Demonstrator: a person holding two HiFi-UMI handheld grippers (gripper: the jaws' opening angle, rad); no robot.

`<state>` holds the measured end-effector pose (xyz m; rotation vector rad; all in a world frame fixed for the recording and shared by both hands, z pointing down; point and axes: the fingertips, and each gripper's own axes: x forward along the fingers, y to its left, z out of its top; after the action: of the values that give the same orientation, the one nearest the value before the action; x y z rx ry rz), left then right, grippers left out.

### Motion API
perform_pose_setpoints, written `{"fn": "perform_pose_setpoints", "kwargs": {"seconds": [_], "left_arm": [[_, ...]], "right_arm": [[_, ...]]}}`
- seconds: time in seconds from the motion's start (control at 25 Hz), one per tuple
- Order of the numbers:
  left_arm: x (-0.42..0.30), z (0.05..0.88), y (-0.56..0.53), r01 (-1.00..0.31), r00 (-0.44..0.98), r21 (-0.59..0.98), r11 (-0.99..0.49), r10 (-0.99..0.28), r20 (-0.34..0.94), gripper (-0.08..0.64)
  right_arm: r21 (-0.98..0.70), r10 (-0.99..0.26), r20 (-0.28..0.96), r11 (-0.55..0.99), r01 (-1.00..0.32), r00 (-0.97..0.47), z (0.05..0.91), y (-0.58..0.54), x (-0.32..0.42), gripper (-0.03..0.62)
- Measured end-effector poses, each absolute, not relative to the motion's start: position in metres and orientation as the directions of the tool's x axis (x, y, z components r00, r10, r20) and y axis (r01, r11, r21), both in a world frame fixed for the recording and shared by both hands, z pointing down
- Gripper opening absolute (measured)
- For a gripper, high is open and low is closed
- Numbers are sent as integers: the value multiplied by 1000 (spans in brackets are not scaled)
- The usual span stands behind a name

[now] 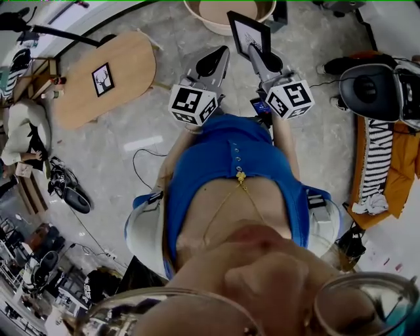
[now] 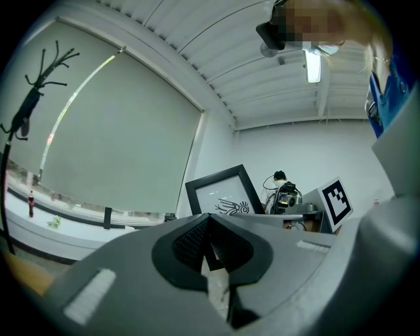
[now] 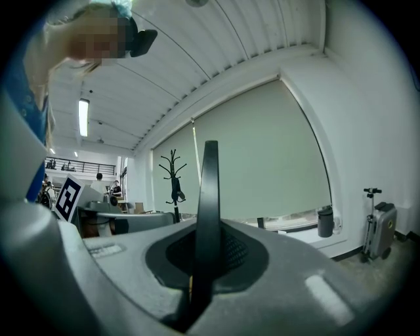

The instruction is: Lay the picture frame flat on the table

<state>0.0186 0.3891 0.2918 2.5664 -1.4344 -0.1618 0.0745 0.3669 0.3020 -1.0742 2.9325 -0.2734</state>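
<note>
Head view, taking the table [image 1: 134, 56] as my mark: it sits far left, with a small deer print [image 1: 102, 79] lying flat on it. Right of the table, over the floor [image 1: 131, 144], my left tongs [image 1: 218, 56] are pinched together on nothing. Further right, my right tongs [image 1: 252, 49] clamp the frame [image 1: 248, 29], held upright and well apart from the table. A tub [image 1: 197, 18] stands behind it. Farthest from the table lie a bag [image 1: 367, 88] and a striped cloth [image 1: 377, 164].
</note>
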Motion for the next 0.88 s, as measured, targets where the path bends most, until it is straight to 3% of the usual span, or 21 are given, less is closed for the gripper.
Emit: {"fn": "perform_pose_setpoints", "kwargs": {"seconds": [0.88], "left_arm": [[-24, 304, 311, -831, 521, 236, -503, -853, 16, 0]], "right_arm": [[-198, -626, 95, 750, -631, -774, 324, 289, 37, 9]]}}
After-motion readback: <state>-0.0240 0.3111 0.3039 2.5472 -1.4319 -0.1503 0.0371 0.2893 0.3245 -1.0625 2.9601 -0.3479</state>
